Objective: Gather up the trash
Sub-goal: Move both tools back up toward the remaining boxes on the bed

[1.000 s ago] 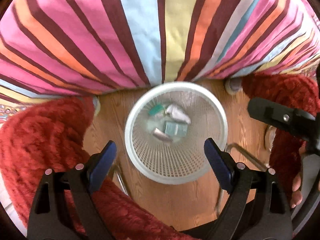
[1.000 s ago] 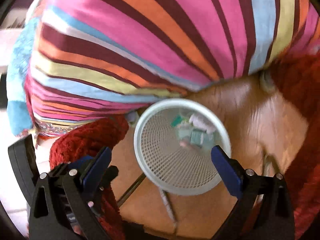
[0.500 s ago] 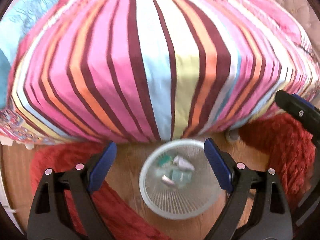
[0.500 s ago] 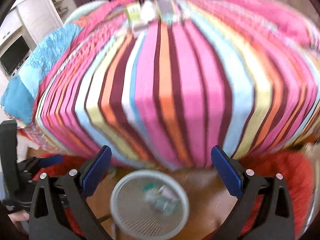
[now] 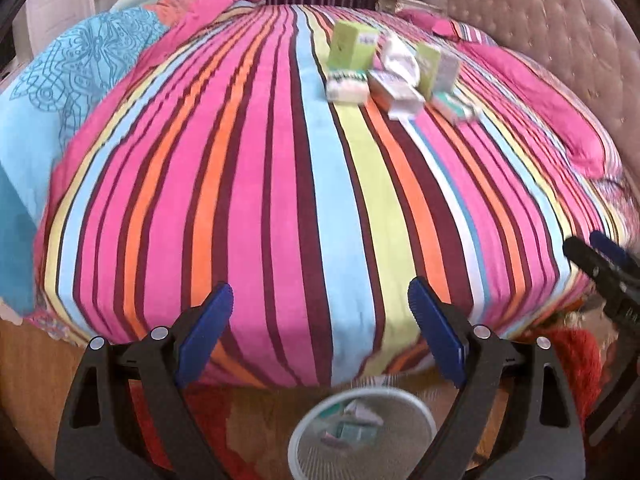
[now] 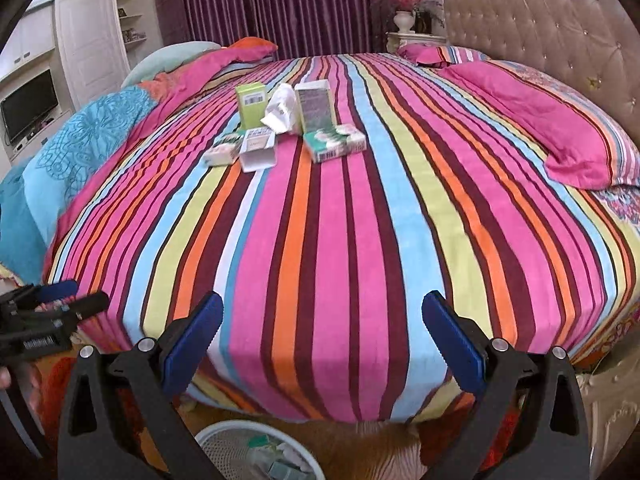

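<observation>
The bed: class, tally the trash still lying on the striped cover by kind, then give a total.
Upright green boxes: 2
Flat boxes: 3
Crumpled white paper: 1
Total: 6

waste basket [image 6: 224, 446] cut off, contents blurred

bright, even light | left view motion-blurred | fisheye-bent edges
</observation>
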Demonstrator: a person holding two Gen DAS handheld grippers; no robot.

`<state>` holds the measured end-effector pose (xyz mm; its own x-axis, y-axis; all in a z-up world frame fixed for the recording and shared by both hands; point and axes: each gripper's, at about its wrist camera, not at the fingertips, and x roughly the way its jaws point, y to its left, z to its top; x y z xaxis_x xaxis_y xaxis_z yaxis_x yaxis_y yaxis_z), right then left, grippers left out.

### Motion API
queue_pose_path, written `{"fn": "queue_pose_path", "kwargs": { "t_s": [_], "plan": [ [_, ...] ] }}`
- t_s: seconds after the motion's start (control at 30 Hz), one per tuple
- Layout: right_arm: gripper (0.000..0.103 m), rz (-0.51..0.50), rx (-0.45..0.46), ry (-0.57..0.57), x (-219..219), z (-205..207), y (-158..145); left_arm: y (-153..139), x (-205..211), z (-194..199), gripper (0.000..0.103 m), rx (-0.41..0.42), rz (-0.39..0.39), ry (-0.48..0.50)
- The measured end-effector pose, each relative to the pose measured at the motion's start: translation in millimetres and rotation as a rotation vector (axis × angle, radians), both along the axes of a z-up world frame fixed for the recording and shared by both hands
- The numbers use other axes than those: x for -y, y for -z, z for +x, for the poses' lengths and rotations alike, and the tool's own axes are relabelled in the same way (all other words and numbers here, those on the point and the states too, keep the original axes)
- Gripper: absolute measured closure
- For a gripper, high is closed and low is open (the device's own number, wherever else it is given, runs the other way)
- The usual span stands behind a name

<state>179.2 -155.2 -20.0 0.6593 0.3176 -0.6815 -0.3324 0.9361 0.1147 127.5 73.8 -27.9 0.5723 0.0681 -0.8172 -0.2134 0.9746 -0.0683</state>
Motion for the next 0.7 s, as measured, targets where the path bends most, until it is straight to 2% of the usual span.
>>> {"fn": "queue_pose_path", "kwargs": {
  "t_s": [0.4, 0.7],
  "plan": [
    [0.007, 0.006, -0.014, -0.013, -10.1, 52.6, -4.1, -1.9, -17.2, 66.9, 0.016, 0.025, -0.023, -0.012],
    [0.007, -0.013, -0.023, -0.019, -14.9, 98.0, -1.7, -3.6, -23.2, 135.7, 0.016, 0.036, -0.048, 0.012]
  ]
}}
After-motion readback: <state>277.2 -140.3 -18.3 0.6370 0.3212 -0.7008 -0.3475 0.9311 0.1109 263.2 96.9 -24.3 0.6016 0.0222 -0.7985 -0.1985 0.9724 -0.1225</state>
